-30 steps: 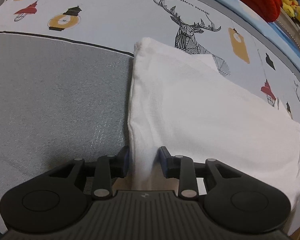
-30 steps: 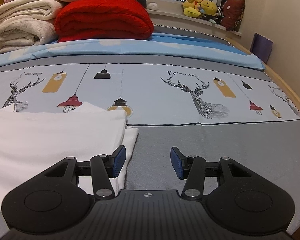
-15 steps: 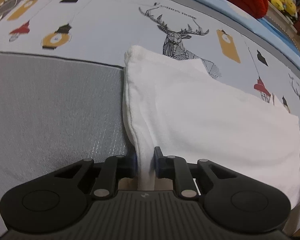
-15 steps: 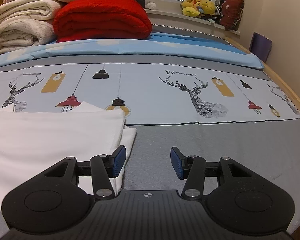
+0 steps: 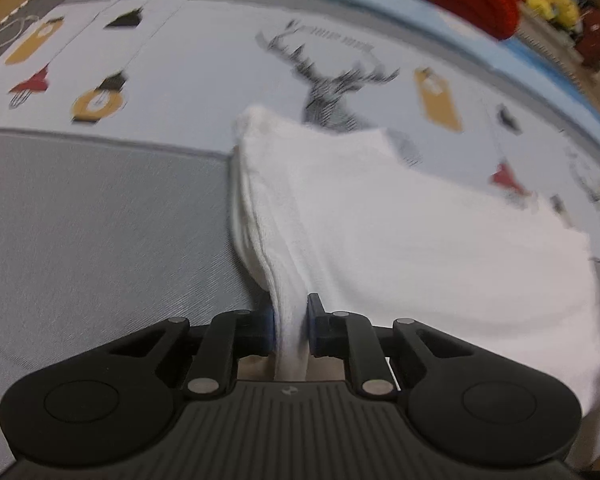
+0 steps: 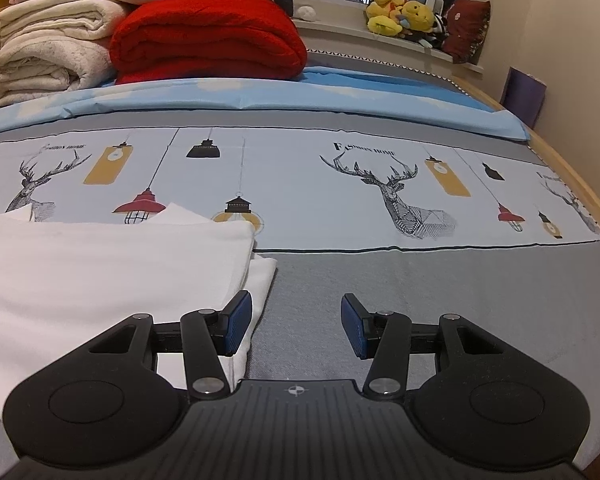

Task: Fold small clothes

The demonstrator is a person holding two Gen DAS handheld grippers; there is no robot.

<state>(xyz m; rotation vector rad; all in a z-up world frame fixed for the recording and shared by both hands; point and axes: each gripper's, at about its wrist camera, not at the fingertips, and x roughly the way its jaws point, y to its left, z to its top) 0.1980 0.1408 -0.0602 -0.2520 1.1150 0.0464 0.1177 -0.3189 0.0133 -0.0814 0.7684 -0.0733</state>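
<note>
A white folded garment (image 5: 400, 248) lies on the bed sheet. My left gripper (image 5: 291, 326) is shut on its near left corner and lifts the edge into a ridge. In the right wrist view the same garment (image 6: 100, 276) lies at the left, with a lower layer sticking out at its right edge. My right gripper (image 6: 296, 326) is open and empty; its left finger (image 6: 238, 322) hangs over the garment's right edge and its right finger (image 6: 354, 326) is over bare grey sheet.
The bed sheet (image 6: 380, 184) has deer and lamp prints. A red blanket (image 6: 208, 40) and cream folded blankets (image 6: 48, 48) are stacked at the far end. Plush toys (image 6: 396, 16) sit on the windowsill. A wooden bed edge (image 6: 572, 184) runs along the right.
My left gripper closed on the garment's near corner and has lifted it, pulling the edge up. The left view is now blurred by motion. The right gripper has hardly moved.
</note>
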